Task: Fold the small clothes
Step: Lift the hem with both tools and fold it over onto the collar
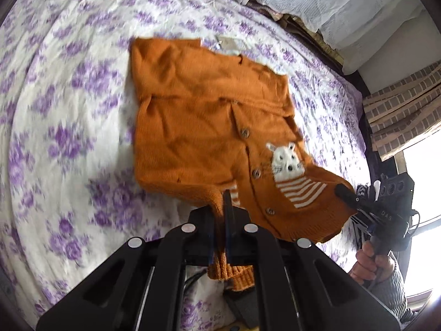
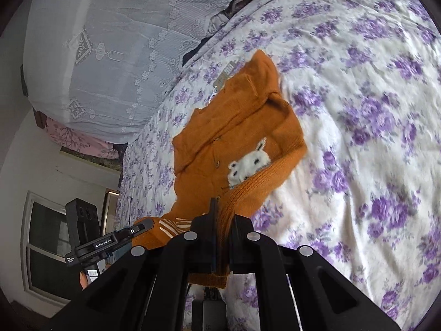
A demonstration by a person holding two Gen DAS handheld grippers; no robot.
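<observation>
Bed: I see the purple-flowered sheet spread wide and fairly flat; I judge it is the folding surface, which is why the garment lies in the middle of it, well clear of the lace-covered bedding at the head.
Cardigan: the orange knitted cardigan is buttoned, front up, its far part resting on the sheet while its near hem is raised off it. The white rabbit motif and striped pocket sit on the raised part.
Why it is held so: I have one hem corner in each gripper, so the hem hangs stretched between them; to my eye this sets up a fold of the bottom toward the collar.
Left gripper: my left gripper has its jaws pressed together on the ribbed hem, a bit of knit hanging down behind the fingers. It points steeply down at the bed.
Right gripper: my right gripper is likewise clamped tight on ribbed hem, angled less steeply. In the left view a hand grips its handle by the bed's edge.
Paper tag: a paper tag lies at the collar, on the sheet.
</observation>
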